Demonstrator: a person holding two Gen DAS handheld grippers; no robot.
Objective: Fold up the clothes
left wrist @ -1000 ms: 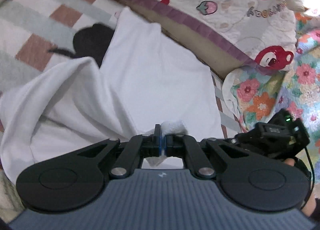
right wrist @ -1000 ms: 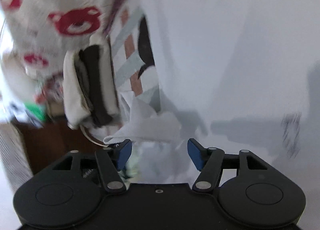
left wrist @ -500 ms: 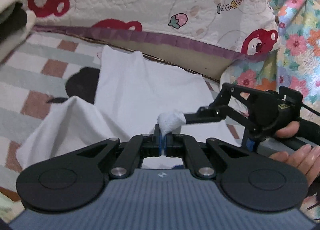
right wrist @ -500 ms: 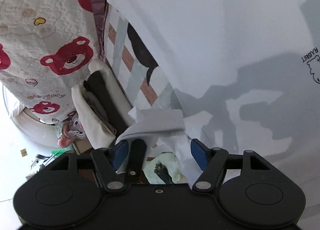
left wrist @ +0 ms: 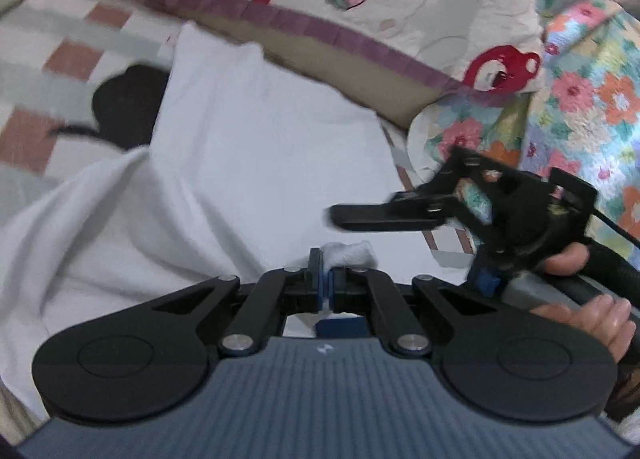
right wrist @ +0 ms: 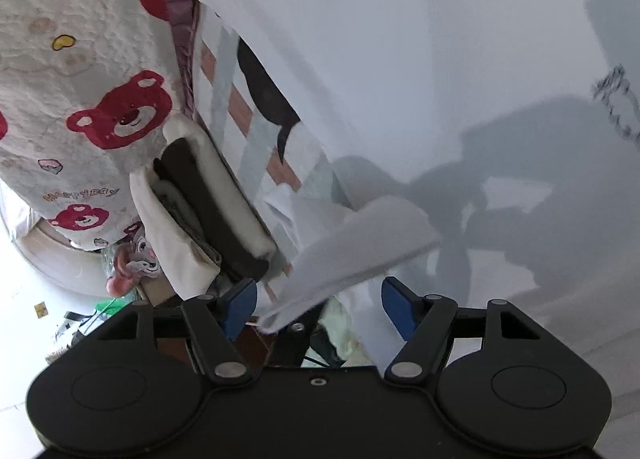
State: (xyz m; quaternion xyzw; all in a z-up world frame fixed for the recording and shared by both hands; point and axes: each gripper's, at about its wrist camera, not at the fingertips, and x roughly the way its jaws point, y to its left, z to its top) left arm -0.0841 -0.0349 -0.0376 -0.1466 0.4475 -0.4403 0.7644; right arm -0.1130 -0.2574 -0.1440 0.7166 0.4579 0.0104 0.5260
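Lettering is scarce and mostly unreadable: yellow writing on the bear-print quilt (right wrist: 80, 107) at the left of the right wrist view sits upside down and cannot be made out with certainty, and a dark print at the far right edge of the white garment (right wrist: 400, 59) is blurred, though half a second ago it read "RABBIT". In the left wrist view the striped and checked bedcover (left wrist: 60, 59) lies at left, then the white garment (left wrist: 260, 147) spread across it with a raised fold at its left side, then the floral quilt (left wrist: 580, 99) at right. The left gripper (left wrist: 325, 283) has its jaws pressed together on a bunched corner of the garment. The right gripper (left wrist: 340, 215), held by a hand (left wrist: 580, 299), hangs just above and to the right of that pinched corner; half a second ago it touched the corner, and it has since drawn back rightward. The right wrist view shows what the other cannot: a stack of folded clothes (right wrist: 208, 215) in cream and dark brown left of centre, and the right gripper (right wrist: 316, 305) with its blue pads spread wide, a loose flap of the garment drooping between them, clamped by neither. That flap has swung further across the gap than before.
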